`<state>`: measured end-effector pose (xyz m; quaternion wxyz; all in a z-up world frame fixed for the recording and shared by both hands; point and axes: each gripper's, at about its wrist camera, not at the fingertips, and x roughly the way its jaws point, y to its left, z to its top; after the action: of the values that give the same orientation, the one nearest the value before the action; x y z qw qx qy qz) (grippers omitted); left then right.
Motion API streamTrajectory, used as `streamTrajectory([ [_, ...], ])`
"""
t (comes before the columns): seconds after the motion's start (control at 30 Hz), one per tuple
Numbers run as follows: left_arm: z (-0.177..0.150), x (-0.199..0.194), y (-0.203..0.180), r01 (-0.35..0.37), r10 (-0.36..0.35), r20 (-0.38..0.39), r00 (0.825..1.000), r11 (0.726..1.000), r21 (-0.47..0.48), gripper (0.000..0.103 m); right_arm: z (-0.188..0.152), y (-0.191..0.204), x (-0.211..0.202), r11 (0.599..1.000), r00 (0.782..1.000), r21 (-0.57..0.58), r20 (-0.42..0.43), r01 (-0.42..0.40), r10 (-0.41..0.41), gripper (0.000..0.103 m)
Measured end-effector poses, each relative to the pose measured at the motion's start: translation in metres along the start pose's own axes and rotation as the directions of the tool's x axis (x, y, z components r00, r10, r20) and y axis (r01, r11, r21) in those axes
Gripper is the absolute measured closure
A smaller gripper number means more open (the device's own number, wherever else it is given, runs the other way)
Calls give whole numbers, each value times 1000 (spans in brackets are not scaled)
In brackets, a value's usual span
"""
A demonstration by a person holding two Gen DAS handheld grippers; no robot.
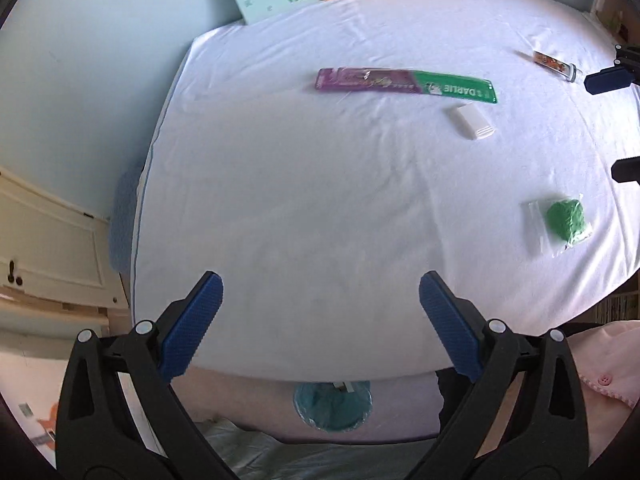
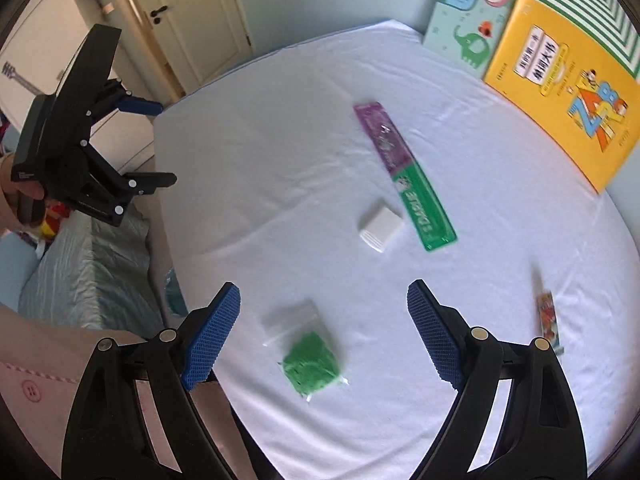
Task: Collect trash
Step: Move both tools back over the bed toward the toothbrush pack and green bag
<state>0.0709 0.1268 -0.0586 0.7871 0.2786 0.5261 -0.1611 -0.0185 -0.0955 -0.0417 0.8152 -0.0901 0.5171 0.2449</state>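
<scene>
Trash lies on the white-clothed table point(image 1: 280, 200): a purple and green toothbrush pack point(image 1: 406, 85) point(image 2: 404, 176), a small white box point(image 1: 472, 122) point(image 2: 380, 226), a clear bag of green material point(image 1: 560, 224) point(image 2: 310, 360) and a small orange sachet point(image 1: 554, 65) point(image 2: 548, 316). My left gripper point(image 1: 320, 284) point(image 2: 168, 144) hovers open and empty over the table's near left part. My right gripper point(image 2: 324, 292) point(image 1: 600, 126) is open above the green bag, its pads clear of it. A teal bin point(image 1: 332, 408) stands below the table's near edge.
Two children's books, one yellow point(image 2: 568, 92) and one pale green point(image 2: 468, 20), lean at the far side. A blue-covered bed point(image 2: 80, 268) lies left of the table, with a cream door point(image 2: 192, 20) beyond. A person's pink sleeve point(image 1: 600, 364) shows at the near edge.
</scene>
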Motion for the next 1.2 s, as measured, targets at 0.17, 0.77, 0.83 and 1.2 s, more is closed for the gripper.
streamTrajectory([
  [0.17,43,4,-29,-3,1,17,1000,992,126,7,-26,-10,-1,997,1000,71,-20,9,-8,18],
  [0.77,137,77,-58,8,-129,112,985,690,723,7,-61,21,47,750,987,642,-78,159,-143,18],
  [0.83,144,85,-61,21,-154,104,983,649,761,7,-62,26,50,711,985,682,-83,169,-154,18],
  [1.2,169,119,-73,80,-225,39,974,496,864,7,-60,30,73,589,963,763,-181,265,-198,15],
])
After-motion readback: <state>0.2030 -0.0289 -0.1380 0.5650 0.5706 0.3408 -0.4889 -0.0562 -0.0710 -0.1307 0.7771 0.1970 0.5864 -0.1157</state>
